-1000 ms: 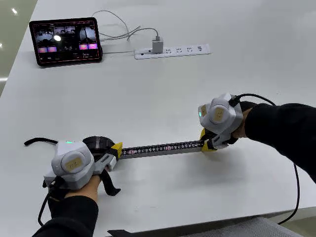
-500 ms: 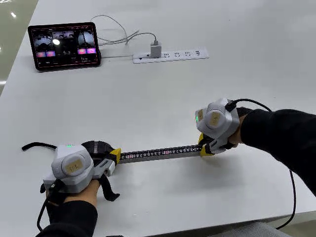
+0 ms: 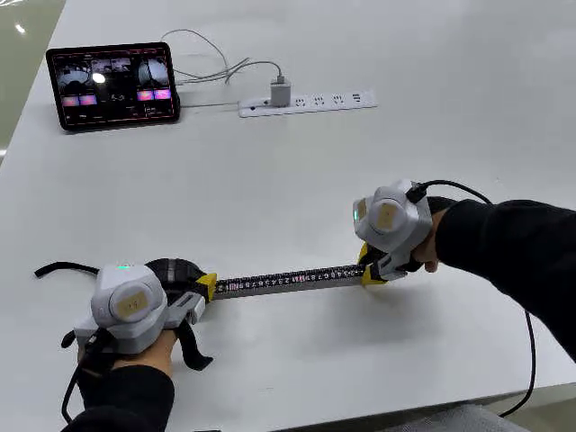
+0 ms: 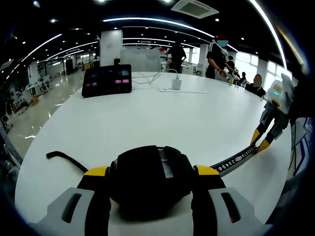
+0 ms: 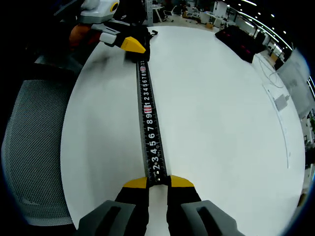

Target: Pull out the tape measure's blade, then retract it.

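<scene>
Well, the tape measure's black case (image 4: pixel 152 179) is sitting right between the jaws of the left gripper (image 4: pixel 151 171), which is clamping its two flanks and pressing it onto the white table (image 3: pixel 297 162). The blade (image 5: pixel 150 123) is running out of the case and lying flat, numbers up, straight ahead of the right gripper (image 5: pixel 157 183). That gripper's jaws are nearly together, pinching the blade's free end. The case's black strap (image 4: pixel 64 160) is trailing off to the left gripper's left.

To my eye the blade is partly drawn, so the pull is probably the step in hand. Doing it well means drawing the right gripper directly away from the case mouth, low along the table, while the left one is bracing the case against skidding or twisting. For the return, walking the pinched end back looks safer than releasing it to whip. Far beyond both grippers, a tablet (image 3: pixel 112 83) and a power strip (image 3: pixel 310 101) are lying well apart from the work.
</scene>
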